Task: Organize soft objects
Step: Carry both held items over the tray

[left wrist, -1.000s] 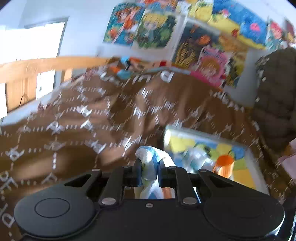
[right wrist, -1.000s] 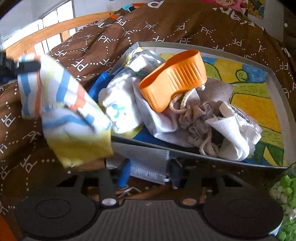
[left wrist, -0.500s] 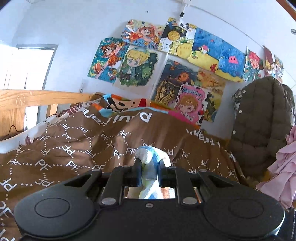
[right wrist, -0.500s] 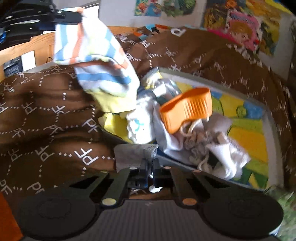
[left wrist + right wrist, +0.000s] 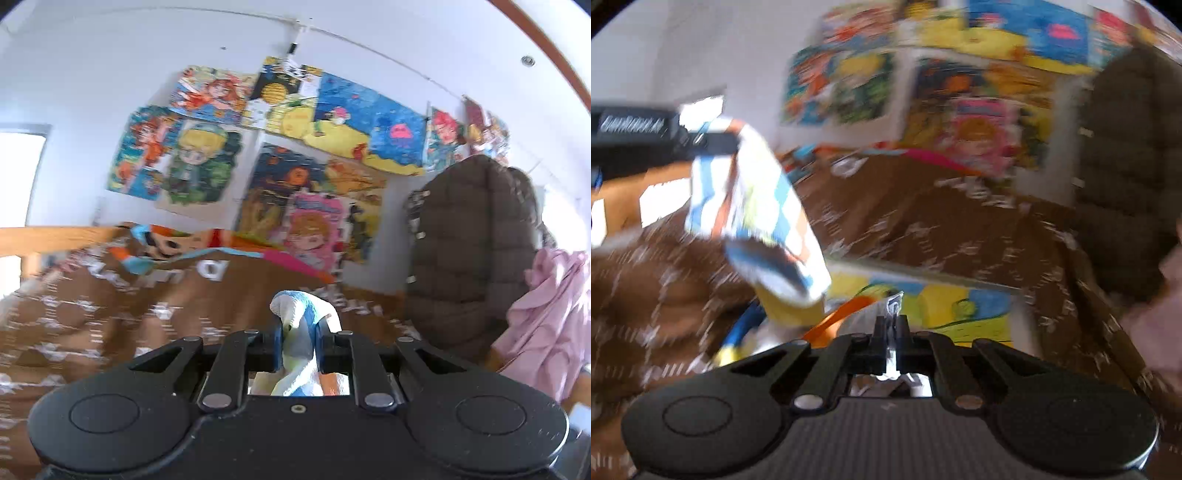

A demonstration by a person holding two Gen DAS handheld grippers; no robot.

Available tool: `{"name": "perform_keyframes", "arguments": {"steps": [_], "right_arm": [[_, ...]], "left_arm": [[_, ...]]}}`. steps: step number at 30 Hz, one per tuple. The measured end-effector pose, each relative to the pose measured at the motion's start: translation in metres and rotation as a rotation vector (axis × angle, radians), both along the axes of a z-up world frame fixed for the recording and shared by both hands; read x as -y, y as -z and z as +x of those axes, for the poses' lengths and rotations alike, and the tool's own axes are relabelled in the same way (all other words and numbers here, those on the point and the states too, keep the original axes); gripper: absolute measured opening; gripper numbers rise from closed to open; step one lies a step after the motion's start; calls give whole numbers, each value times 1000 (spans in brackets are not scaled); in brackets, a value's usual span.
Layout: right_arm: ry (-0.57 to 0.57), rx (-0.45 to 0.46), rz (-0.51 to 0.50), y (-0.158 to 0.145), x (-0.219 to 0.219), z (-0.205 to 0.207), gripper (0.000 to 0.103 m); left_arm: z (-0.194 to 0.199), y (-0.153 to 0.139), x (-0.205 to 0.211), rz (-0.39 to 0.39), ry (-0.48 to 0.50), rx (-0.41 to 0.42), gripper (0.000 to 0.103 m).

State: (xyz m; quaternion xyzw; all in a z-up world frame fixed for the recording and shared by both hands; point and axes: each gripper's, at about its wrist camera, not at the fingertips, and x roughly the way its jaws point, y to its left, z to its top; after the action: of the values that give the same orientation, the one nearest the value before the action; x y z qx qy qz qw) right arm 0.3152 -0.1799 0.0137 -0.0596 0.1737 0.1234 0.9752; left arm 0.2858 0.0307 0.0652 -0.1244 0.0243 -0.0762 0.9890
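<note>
My left fingers (image 5: 298, 341) are clamped on the bunched top of a striped sock (image 5: 757, 206), which hangs free above the brown bedspread (image 5: 110, 325), over the left edge of the picture tray (image 5: 960, 306). Risk: only a small pinch of fabric is held, so a swing could pull it loose and drop it back on the tray pile.

My right fingers (image 5: 891, 332) have just closed on a thin sliver of pale material (image 5: 892, 306), possibly the edge of a face mask, though blur prevents confirmation. Risk: so little is gripped that it may slide out, or its strap may snag the orange item (image 5: 842, 314) on the tray beside it and drag that along.
</note>
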Motion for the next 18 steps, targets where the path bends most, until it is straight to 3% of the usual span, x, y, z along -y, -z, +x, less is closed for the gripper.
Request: {"name": "perform_keyframes", "arguments": {"steps": [5,12,18], "right_arm": [[159,-35,132,9,35,21,4],[289,-145,257,31,84,50,4],[310,-205,313,43,98,56,8]], "left_arm": [[36,24,35,-21,98,-5,18],[92,68,63,-12,142,-185,18],[114,97,67,26,148,-343,19]]}}
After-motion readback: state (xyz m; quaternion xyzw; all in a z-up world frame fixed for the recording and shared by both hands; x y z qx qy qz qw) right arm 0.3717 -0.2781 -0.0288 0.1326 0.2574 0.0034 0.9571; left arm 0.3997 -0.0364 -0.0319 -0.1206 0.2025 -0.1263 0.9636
